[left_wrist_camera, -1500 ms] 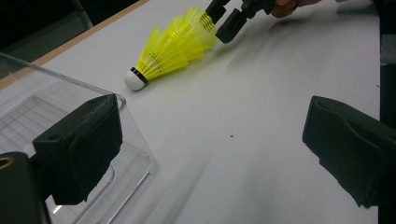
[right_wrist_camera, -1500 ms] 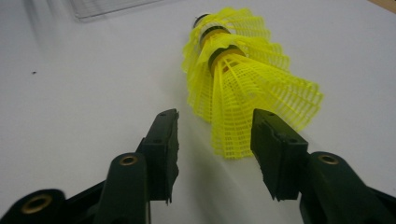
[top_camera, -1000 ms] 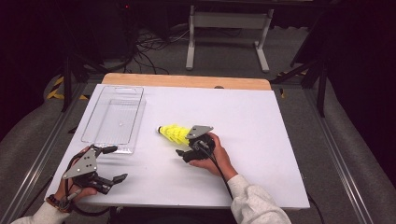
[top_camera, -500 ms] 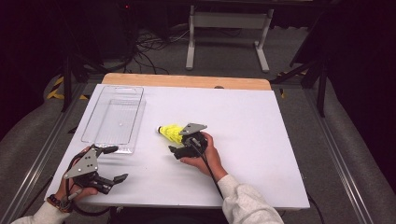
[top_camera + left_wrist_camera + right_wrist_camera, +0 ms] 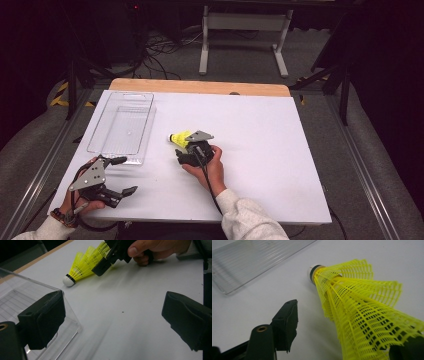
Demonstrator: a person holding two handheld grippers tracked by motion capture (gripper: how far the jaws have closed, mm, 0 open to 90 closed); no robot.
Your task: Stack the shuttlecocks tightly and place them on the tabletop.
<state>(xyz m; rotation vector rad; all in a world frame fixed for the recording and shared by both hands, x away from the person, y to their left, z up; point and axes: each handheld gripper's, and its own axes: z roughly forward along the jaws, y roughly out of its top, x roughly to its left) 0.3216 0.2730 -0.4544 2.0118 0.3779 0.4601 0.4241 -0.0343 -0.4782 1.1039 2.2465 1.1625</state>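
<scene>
On a white table (image 5: 260, 150), clear ribbed plastic tray (image 5: 121, 127) at ten o'clock, left gripper (image 5: 121, 175) at seven, jaws wide and empty, right gripper (image 5: 186, 146) at centre, jaws closing around but not yet pinching yellow mesh-skirted shuttlecock (image 5: 178, 138) lying sideways.

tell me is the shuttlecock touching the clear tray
Apart. The left gripper view shows bare white table between the shuttlecock and the clear tray.
</scene>
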